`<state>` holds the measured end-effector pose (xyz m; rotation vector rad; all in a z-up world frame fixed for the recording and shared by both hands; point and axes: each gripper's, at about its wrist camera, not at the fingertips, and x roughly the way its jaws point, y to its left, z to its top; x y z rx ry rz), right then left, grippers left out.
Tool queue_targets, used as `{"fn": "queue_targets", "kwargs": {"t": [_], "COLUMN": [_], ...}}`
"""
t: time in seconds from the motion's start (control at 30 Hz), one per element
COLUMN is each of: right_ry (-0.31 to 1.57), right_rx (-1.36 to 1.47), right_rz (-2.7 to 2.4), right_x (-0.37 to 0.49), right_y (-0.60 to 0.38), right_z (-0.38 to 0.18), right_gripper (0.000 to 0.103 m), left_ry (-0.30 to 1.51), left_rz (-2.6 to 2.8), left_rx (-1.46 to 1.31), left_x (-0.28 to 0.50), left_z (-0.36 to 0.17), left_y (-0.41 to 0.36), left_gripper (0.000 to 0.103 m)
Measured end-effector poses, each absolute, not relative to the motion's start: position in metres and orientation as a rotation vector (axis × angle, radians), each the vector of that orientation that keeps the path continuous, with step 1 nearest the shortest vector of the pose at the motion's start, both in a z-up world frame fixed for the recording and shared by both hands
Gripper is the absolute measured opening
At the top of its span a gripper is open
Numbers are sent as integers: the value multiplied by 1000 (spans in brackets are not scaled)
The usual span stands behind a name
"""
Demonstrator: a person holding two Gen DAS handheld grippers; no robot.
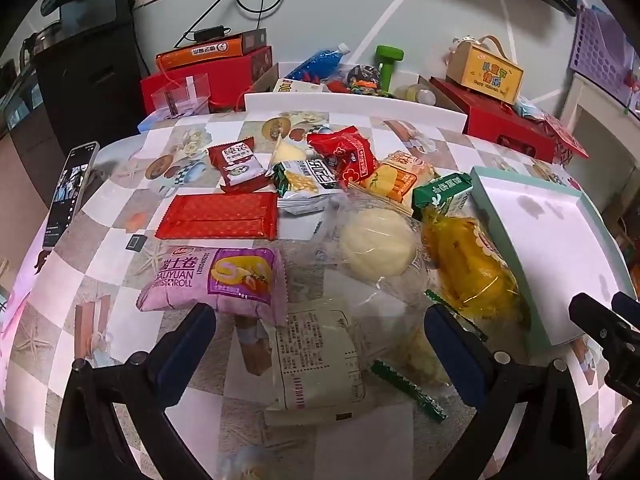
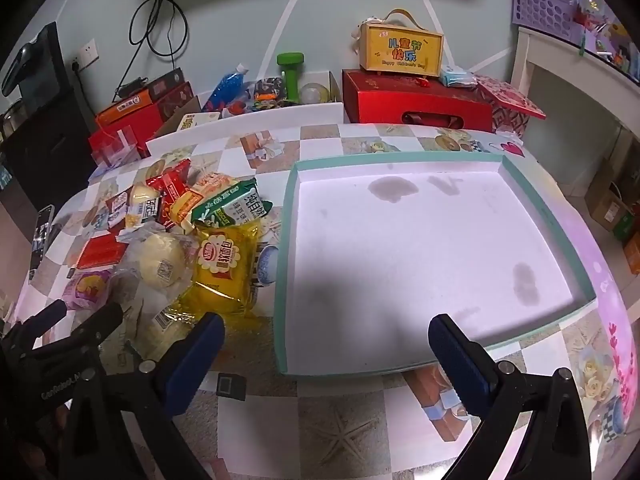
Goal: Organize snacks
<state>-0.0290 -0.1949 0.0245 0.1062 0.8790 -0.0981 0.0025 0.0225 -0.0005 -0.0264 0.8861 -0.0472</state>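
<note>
A heap of packaged snacks lies on the patterned table: a purple Swiss roll pack (image 1: 216,280), a flat red pack (image 1: 218,216), a round pale bun in clear wrap (image 1: 378,242), a yellow pack (image 1: 468,264) and a green-and-white pack (image 1: 440,194). A teal-rimmed shallow box (image 2: 286,240) with a white, stained floor stands to their right. My left gripper (image 1: 320,328) hovers open over a white wrapped snack (image 1: 316,360), holding nothing. My right gripper (image 2: 326,340) hangs open above the box's near edge. The yellow pack (image 2: 224,264) sits just left of the box.
A phone (image 1: 70,194) lies at the table's left edge. Red gift boxes (image 2: 416,100), a yellow handled box (image 2: 400,50), a green dumbbell (image 2: 290,70) and a blue bottle (image 2: 228,84) crowd the far side. A small black cube (image 2: 231,386) rests near the front.
</note>
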Motion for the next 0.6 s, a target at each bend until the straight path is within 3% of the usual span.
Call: {"fn": "queue_targets", "kwargs": {"t": [0.6], "right_ry": [883], "right_rx": [125], "right_rz": [-96], "right_x": [-28], "right_y": [-197], "right_z": [22], "right_gripper": [103], "left_ry": [885], "left_rz": [-41], "left_rx": [-26], "left_x": [3], "left_z": [-1], "left_y": [23], "left_gripper": [103]}}
